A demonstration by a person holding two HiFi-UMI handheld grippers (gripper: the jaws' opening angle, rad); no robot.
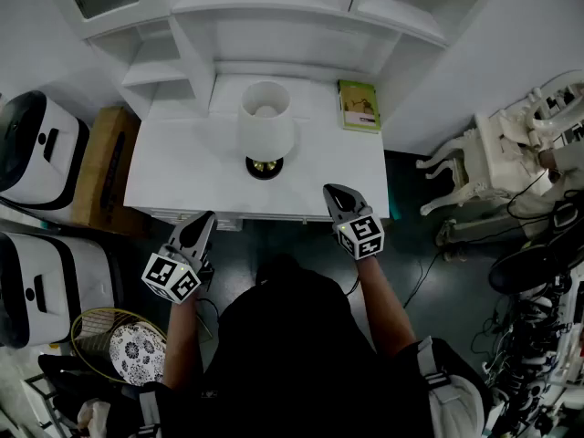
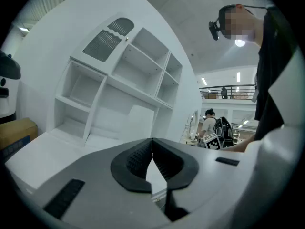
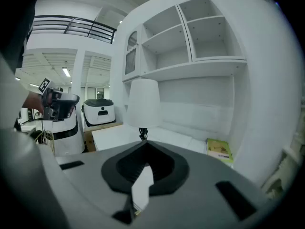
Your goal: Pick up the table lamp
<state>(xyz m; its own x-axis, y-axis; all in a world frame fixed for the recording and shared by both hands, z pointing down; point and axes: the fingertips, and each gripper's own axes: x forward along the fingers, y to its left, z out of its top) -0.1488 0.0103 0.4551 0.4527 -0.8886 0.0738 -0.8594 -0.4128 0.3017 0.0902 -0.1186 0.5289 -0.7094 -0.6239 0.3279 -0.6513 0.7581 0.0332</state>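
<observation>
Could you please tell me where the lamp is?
In the head view the lamp stands upright in the middle of the desk, left of the green booklet.

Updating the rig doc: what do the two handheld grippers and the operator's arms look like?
Both the left gripper and right gripper have grey tapered shells, black ribbed pads, and a white cube with black square markers at the rear. Person wears a black top.

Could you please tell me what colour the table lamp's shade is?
White. The lamp shade shows best in the head view.
</observation>
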